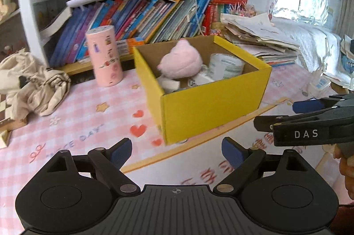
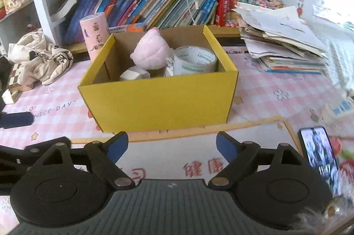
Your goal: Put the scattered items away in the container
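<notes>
Because the yellow box (image 2: 159,100) stands straight ahead of the right gripper (image 2: 172,147) and only ahead and to the right of the left gripper (image 1: 177,152), the right hand looks the better lined up with it, its long front wall running across that gripper's view. The box sits on the pink checked bench (image 2: 276,88) and already carries a pink plush toy (image 2: 149,53), a roll of clear tape (image 2: 194,60) and some white pieces (image 2: 132,74) too small to name. No loose item shows on the bench between either pair of jaws and the box, so the tidying seems near its end. A phone (image 2: 318,150) lies at the right gripper's right, and a pink canister (image 1: 105,56) stands upright behind and left of the box; whether either belongs to the task cannot be told. Both pairs of jaws stand wide open and hold nothing, with only bare bench between their blue pads (image 2: 118,146).
</notes>
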A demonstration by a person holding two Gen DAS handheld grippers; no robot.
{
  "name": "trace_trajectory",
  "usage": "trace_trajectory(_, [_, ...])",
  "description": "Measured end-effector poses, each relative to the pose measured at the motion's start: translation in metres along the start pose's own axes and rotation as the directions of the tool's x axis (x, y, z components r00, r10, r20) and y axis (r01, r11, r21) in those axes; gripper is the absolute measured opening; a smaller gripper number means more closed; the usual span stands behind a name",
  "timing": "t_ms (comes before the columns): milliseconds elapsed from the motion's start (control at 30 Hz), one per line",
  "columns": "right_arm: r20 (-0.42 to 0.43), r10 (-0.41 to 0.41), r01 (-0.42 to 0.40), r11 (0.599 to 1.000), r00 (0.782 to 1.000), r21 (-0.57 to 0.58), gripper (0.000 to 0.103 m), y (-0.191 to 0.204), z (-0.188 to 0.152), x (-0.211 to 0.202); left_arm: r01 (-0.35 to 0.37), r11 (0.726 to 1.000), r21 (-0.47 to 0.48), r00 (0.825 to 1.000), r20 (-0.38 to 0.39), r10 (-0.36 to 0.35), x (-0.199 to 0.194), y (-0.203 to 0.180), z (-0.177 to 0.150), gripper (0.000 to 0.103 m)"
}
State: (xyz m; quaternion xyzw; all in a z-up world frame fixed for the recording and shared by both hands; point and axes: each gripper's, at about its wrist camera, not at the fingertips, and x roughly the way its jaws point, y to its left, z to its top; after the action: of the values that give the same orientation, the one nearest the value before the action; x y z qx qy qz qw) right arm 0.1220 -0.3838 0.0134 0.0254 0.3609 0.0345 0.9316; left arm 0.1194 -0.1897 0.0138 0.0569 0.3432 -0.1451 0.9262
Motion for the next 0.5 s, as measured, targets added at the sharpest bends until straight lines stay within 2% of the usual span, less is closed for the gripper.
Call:
trace_trajectory(200, [0.016, -0.056, 0.056, 0.998, 0.998, 0.005, 0.091, 0.043, -0.023, -0.02, 0.005, 1.0, -0.011, 1.0, -0.01, -0.006, -0.029, 0.035, -0.026, 0.09])
trace_trajectory(500, [0.022, -0.084, 0.084, 0.996, 0.996, 0.0, 0.095, 0.103, -0.056, -0.047, -0.006, 0.999, -0.037, 1.0, -0.007, 0.005, -0.068, 0.079, -0.059, 0.091])
